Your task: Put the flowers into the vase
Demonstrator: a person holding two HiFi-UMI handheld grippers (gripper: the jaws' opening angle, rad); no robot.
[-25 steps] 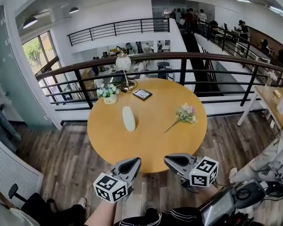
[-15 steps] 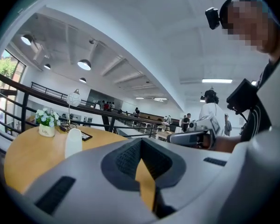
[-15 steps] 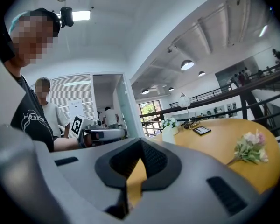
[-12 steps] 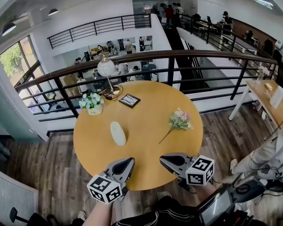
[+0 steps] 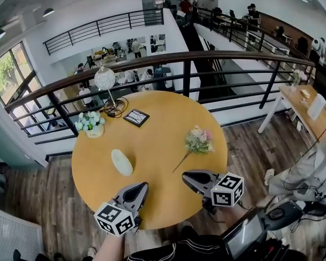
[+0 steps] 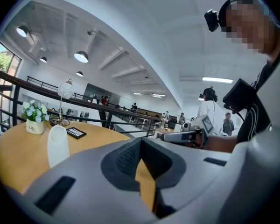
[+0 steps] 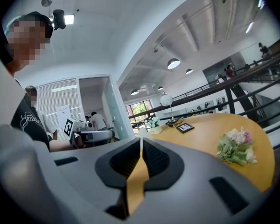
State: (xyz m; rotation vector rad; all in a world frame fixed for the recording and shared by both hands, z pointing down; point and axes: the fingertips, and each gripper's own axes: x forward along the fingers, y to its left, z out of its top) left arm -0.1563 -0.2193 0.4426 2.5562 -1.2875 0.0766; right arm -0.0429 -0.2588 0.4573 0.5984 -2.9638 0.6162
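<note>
Nearest to the person, the left gripper [image 5: 140, 186] was over the near edge of the round wooden table [image 5: 157, 145]. Its two jaws were pressed together and nothing was between them. The right gripper [image 5: 186, 174] was beside it, a little further over the table. Its jaws were also closed tightly, with nothing held. Both grippers pointed across the table top and touched none of the things on it.

Beyond the left gripper, the white vase [image 5: 121, 162] was on the left part of the table; in the left gripper view it stood upright. Beyond the right gripper, the flowers [image 5: 198, 140] lay flat on the table, with the thin stem toward the near edge and the pink and white heads further away. The flowers and the vase were well apart.

At the far side of the table stood a small pot with white flowers [image 5: 89, 123], a dark picture frame [image 5: 136, 117] and a lamp [image 5: 105, 79] with a round shade. Behind the table ran a dark railing [image 5: 185, 58].
</note>
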